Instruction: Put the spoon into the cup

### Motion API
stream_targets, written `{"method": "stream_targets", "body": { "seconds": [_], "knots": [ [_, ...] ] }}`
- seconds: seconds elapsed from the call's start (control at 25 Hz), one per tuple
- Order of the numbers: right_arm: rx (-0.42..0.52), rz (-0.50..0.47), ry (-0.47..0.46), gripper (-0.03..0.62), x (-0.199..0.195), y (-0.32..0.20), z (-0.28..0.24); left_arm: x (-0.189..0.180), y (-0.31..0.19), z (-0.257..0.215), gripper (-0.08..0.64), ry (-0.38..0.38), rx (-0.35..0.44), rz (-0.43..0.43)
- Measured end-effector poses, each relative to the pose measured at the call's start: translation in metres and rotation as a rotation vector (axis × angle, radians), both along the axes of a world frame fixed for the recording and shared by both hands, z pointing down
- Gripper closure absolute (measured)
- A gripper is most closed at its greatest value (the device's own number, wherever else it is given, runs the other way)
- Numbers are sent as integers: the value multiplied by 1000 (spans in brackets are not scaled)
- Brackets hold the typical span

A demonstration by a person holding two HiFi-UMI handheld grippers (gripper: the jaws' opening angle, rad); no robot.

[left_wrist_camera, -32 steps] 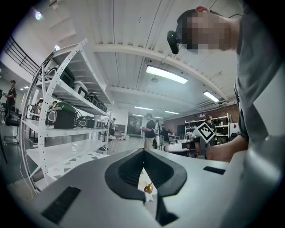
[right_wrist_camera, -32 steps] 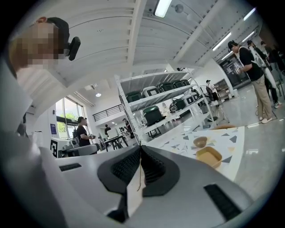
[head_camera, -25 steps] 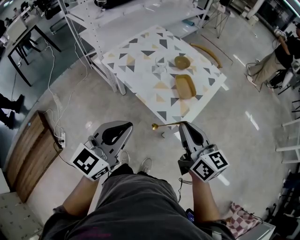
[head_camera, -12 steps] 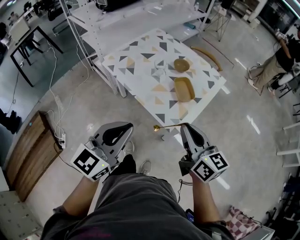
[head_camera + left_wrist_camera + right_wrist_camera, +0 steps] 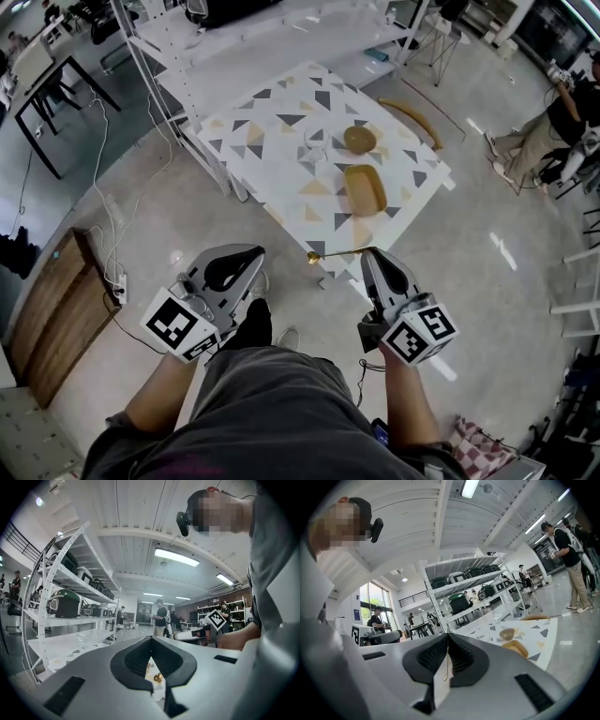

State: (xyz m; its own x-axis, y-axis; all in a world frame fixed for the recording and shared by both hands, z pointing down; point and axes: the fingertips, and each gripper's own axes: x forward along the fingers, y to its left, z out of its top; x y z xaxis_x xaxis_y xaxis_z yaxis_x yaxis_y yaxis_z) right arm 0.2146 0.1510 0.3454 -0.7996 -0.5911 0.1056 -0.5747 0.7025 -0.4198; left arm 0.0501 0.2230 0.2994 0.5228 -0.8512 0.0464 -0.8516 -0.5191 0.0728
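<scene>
A glossy grey floor runs through an open workroom with a white shelving rack (image 5: 187, 56) at the back and a wooden board (image 5: 52, 319) lying at the left. A white table (image 5: 272, 141) patterned with triangles carries a clear cup (image 5: 313, 143), a round bowl (image 5: 359, 139) and an oblong yellow tray (image 5: 366, 190).

The gold spoon (image 5: 337, 252) lies nearly level across the head view. Its bowl points to the person's left, and its handle end is pinched in the closed jaws of the right gripper (image 5: 368, 251). The cup stands well apart, farther up the table. The left gripper (image 5: 248, 251) has its jaws together on nothing.

A second ago the spoon's bowl hung over bare floor short of the table. Now the table's near edge lies under it, while both grippers keep their places in the head view.
</scene>
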Motion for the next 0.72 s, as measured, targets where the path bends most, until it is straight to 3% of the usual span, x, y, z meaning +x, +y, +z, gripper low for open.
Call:
{"method": "stream_targets", "body": {
  "seconds": [0.72],
  "knots": [
    [-42,30,33,568,-59,-103,26,-61,-111,25,546,20,-43,35]
  ]
}}
